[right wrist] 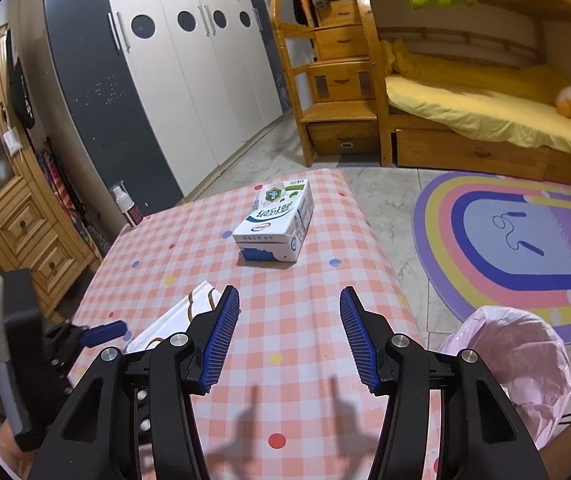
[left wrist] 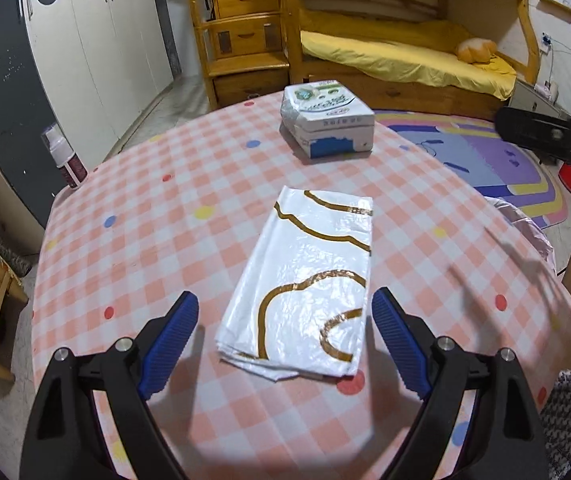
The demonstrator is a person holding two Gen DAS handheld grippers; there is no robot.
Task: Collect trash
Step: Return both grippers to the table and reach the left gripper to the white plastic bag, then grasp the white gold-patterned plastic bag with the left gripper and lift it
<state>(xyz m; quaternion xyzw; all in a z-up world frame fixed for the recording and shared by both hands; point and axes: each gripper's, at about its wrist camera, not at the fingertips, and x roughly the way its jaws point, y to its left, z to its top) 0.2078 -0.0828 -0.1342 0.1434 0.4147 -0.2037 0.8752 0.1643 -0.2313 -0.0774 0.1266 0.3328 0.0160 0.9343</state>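
A: From the left wrist, the left gripper (left wrist: 285,320) hangs wide open, its pads straddling the near end of one folded plastic bag (left wrist: 305,280) on the checked tablecloth (left wrist: 165,220); the bag's long axis runs away from the jaws.

B: From the right wrist, the right gripper (right wrist: 289,334) is half open and empty. One milk carton (right wrist: 275,222) lies straight ahead (left is nearer the bag), and one pink-lined bin (right wrist: 525,360) stands off the table's right.

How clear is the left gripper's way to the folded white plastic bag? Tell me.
Probably clear, yes: the left gripper is open, its jaws straddling the near end of the folded white plastic bag, with nothing lying between them.
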